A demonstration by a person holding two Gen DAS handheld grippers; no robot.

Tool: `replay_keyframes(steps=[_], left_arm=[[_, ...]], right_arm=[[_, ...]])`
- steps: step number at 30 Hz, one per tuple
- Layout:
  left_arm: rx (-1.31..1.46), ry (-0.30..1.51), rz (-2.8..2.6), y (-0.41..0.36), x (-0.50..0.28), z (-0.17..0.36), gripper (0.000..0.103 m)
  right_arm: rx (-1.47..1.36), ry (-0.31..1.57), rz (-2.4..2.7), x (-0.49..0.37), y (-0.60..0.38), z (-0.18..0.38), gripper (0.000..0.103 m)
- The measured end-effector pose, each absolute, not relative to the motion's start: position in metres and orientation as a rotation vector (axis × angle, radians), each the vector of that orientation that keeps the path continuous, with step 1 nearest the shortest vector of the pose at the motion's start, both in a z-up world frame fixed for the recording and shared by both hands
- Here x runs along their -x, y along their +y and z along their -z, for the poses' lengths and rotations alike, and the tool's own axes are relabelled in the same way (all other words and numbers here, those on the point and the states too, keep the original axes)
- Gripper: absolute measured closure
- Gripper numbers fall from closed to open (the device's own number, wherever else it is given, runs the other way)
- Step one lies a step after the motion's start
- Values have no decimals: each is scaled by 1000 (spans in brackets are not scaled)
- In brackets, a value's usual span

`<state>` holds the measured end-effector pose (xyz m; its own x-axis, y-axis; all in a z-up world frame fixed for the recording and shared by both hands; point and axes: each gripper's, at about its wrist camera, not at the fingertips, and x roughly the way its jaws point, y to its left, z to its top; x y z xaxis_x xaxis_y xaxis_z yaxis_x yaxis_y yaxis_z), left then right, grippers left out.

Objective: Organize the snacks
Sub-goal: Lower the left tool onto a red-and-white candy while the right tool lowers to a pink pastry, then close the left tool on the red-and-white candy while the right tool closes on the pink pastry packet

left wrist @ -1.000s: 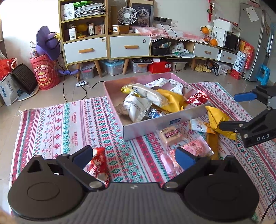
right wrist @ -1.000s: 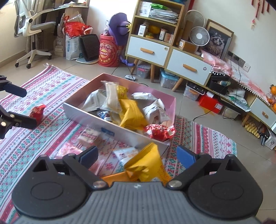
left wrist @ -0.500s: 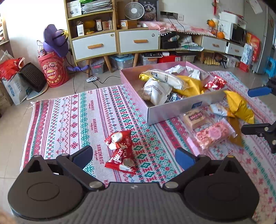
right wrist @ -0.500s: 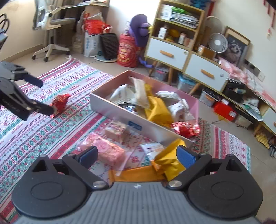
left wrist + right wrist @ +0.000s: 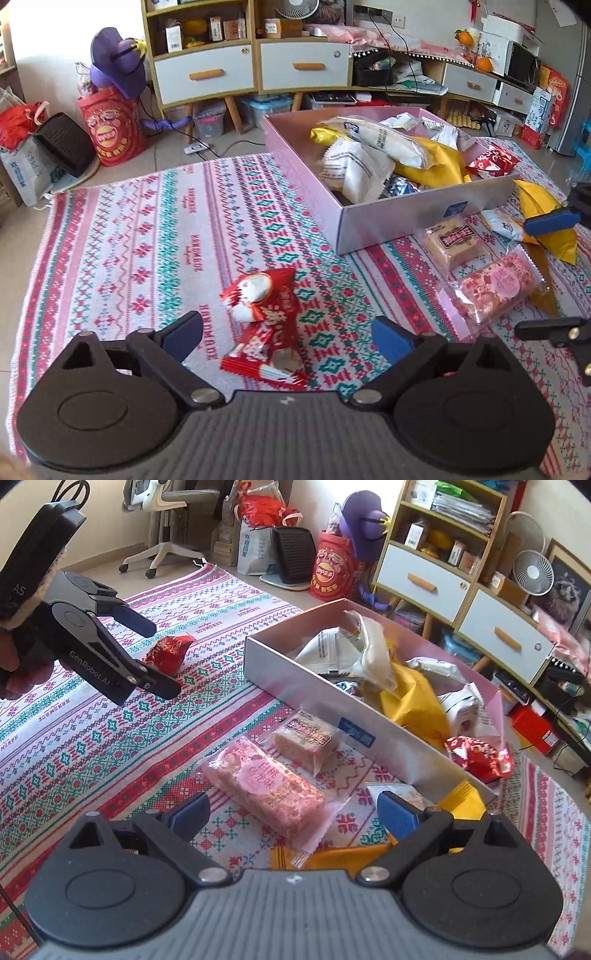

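Tongs on the left [image 5: 287, 334] stand wide apart, their jaws having just been closing a little, with a red snack packet [image 5: 264, 321] lying on the patterned rug [image 5: 147, 236] between them, untouched by either pad. The right tongs [image 5: 293, 812] also gape, nothing pressed between the pads; a pink-wrapped bar [image 5: 267, 784] lies on the rug between them. Just past it sits a brown-wrapped cake [image 5: 306, 740], close against the near wall of the pink box [image 5: 332, 709]. A yellow packet [image 5: 461, 805] lies on the rug at the box's right corner. The box stands toward the rug's far edge and holds white, yellow and red packets in a loose heap. Beyond the rug's far edge stands a shelf unit [image 5: 251, 70] with white drawers.
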<state>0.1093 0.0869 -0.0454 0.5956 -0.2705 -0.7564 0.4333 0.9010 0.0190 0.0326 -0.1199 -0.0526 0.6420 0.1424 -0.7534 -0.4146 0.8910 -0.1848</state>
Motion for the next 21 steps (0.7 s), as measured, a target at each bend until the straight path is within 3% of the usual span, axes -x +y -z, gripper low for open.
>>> replay_keyframes(steps=[5, 14, 21], left_arm=[[-205, 870, 448, 75, -109, 48, 20], [-241, 889, 510, 55, -94, 48, 32], [-282, 908, 520, 50, -90, 47, 38]], right_arm=[[376, 826, -331, -32, -118, 61, 16], [358, 834, -376, -26, -116, 58, 36], [388, 886, -504, -16, -107, 51, 37]])
